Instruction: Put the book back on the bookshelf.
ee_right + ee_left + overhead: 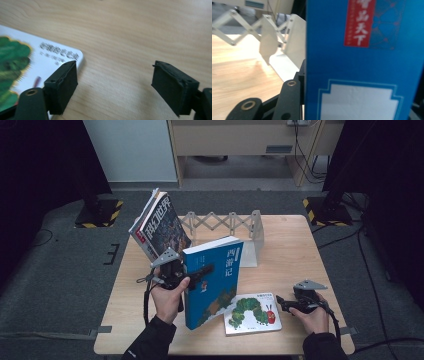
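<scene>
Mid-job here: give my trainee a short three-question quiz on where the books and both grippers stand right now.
1. True or false: the blue book lies flat on the table.
2. Which gripper's jaws stand apart over bare wood beside the caterpillar book? A left, B right.
3. What white thing stands behind the blue book?

Key
1. False: it stands upright, clamped in the left gripper.
2. B: the right gripper, with nothing between its jaws.
3. The folding book rack, with two magazines leaning at its left end.
</scene>
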Motion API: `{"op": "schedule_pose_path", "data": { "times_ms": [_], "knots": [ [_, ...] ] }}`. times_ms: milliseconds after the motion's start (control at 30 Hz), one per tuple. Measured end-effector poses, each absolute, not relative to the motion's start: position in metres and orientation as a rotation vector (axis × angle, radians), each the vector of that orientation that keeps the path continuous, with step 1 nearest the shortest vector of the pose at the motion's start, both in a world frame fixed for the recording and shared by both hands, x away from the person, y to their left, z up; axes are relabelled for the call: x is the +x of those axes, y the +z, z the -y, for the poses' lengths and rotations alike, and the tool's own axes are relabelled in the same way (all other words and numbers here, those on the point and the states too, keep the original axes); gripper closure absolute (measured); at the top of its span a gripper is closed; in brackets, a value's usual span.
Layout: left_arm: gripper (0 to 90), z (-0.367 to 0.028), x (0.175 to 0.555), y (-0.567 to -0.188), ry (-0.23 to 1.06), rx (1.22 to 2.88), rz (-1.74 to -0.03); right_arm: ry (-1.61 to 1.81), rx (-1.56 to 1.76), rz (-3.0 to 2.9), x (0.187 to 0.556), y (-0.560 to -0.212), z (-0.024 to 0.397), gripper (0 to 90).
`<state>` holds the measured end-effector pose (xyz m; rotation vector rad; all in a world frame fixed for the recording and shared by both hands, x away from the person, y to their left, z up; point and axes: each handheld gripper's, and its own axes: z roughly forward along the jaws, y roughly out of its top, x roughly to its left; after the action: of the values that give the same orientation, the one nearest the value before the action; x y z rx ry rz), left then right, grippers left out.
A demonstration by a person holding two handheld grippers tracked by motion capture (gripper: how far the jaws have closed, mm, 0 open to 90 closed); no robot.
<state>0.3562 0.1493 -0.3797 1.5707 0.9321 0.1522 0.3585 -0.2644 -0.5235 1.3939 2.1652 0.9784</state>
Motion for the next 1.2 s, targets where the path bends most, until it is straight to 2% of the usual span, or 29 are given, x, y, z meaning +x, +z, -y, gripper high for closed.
{"op": "schedule_pose_path", "data": {
  "times_ms": [333, 467, 800, 1200],
  "knots": [
    [60.1, -0.167, 0.366, -0.372, 0.247, 1.553, -0.970, 0.869, 1.427, -2.158, 0.364, -0.534, 0.281, 13.8],
    [60.1, -0.170, 0.373, -0.369, 0.274, 1.548, -0.980, 0.880, 1.436, -2.129, 0.366, -0.537, 0.283, 7.4],
    [60.0, -0.168, 0.401, -0.358, 0.373, 1.524, -0.994, 0.893, 1.440, -2.115, 0.365, -0.539, 0.284, 4.6],
    [60.0, -0.159, 0.441, -0.364, 0.473, 1.508, -1.048, 0.885, 1.445, -2.115, 0.366, -0.539, 0.284, 3.5]
  ]
}}
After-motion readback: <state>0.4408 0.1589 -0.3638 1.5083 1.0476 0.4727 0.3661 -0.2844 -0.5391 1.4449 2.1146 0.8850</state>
